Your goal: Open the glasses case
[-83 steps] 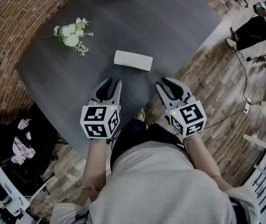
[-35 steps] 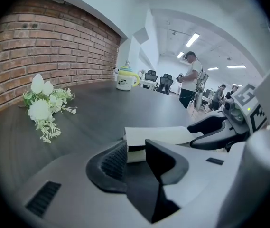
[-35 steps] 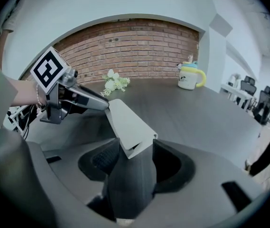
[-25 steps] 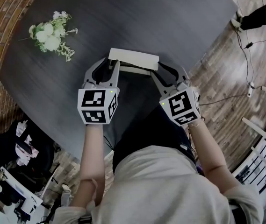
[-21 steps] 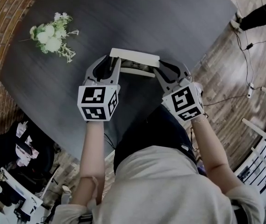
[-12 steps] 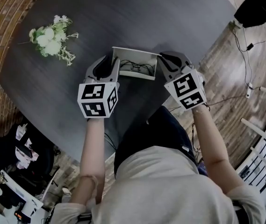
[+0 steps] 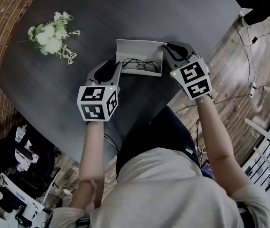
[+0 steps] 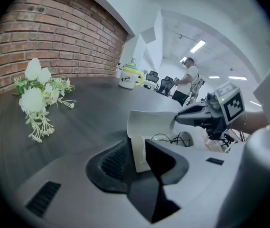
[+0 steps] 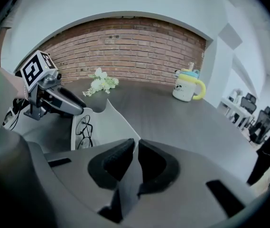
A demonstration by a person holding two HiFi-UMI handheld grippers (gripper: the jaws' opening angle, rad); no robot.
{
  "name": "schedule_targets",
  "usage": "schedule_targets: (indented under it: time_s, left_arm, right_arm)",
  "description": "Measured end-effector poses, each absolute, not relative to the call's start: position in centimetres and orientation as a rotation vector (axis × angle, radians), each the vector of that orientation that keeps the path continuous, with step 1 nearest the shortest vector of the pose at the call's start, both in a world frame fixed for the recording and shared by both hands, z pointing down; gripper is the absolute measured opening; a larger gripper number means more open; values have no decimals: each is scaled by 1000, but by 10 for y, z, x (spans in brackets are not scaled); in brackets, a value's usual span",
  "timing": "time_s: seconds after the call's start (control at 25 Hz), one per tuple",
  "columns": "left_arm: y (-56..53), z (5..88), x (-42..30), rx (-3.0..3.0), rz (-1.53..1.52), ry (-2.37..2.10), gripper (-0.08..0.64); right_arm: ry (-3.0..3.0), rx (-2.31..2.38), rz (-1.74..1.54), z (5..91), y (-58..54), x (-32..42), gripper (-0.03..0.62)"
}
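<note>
The white glasses case [image 7: 139,56] lies open on the dark table [image 7: 172,13], its lid [image 7: 138,46] swung up and back. Black-framed glasses [image 7: 139,63] rest inside the base. My left gripper [image 7: 114,63] is shut on the case's left end, and the base wall [image 8: 138,151] sits between its pads. My right gripper [image 7: 169,47] is at the case's right end, shut on the thin edge of the lid [image 9: 107,122], which runs up between its pads [image 9: 146,158]. In the right gripper view the glasses [image 9: 85,127] show below the raised lid.
A sprig of white flowers [image 7: 51,37] lies on the table to the left of the case. A white mug with a yellow handle [image 9: 188,90] stands far back by the brick wall [image 9: 125,46]. The table's edge runs close on the right, with wooden floor [image 7: 229,75] and cables beyond.
The right gripper closed on the lid's right end and swung it up and back. The case went from closed to open, showing the glasses. The left gripper stayed on the left end.
</note>
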State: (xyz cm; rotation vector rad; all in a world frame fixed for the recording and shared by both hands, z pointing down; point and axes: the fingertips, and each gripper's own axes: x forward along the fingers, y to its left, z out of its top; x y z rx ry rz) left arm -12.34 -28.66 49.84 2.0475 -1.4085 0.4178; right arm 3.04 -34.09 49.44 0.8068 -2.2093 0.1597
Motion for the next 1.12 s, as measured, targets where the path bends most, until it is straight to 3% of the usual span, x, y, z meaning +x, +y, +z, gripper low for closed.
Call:
schedule_targets:
  time_s: [0.24,0.36,0.76,0.84,1.04,1.12]
  left_arm:
    - [-284,492,-118,2068,398,-1394,130]
    - [-281,488,-116,2083,394,-1387,130]
    - [-270,457,-103,2140,329,-1383,129]
    - [-265,447,-97,2154,303,-1369,129]
    - [-249,428,-82,2192,274,-1344,95]
    - [-241,428,-78,2185,291,-1333,78]
  right_arm:
    - [-2201,862,237,492,-338,32,64]
    - [-2232,880,329,488,-329,35,118]
    - [-2388,951,504,442,-284,36,129]
    - [-2432,941,538,434,-275,30,114]
    - [-2516,860,554,422,-250,12,6]
    - [-2538,816,528,417,-239,5,6]
